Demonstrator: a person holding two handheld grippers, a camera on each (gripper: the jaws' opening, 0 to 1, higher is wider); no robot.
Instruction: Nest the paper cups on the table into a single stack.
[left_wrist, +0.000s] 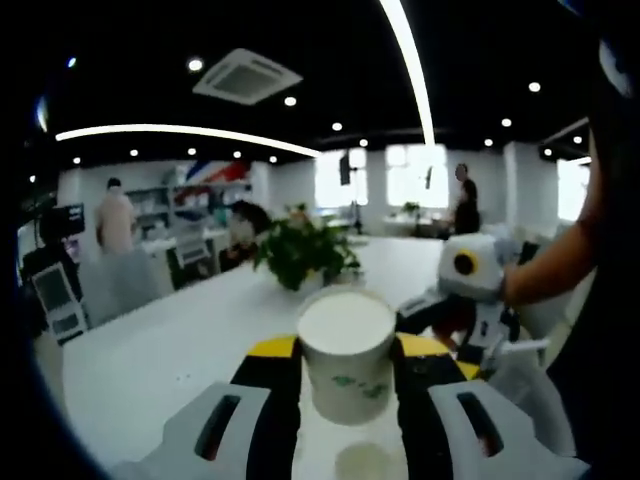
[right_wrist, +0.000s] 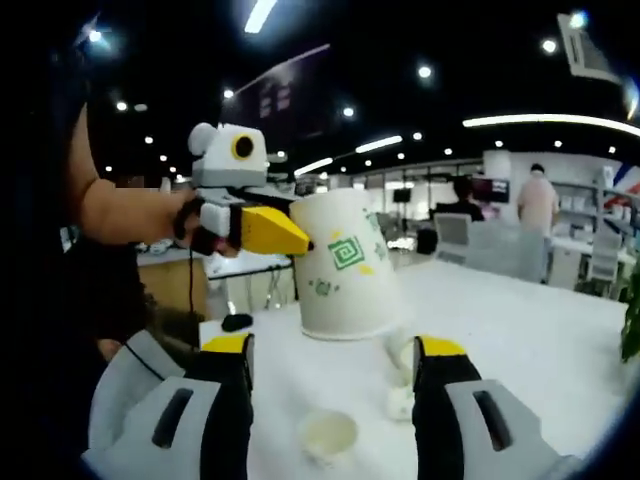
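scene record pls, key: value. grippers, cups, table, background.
left gripper: shut on the held paper cup, cup upright, lifted off the table
held paper cup print: green logo, seen in the right gripper view
right gripper: open, nothing between its jaws
small cup: on the white table, mouth up, below the right gripper
second small cup: on the table under the held one
background: potted plant, office chairs, people standing

Matt white paper cup (left_wrist: 347, 366), printed green, between smooth plastic tongs (left_wrist: 347, 375) over a glossy white table (left_wrist: 190, 340).
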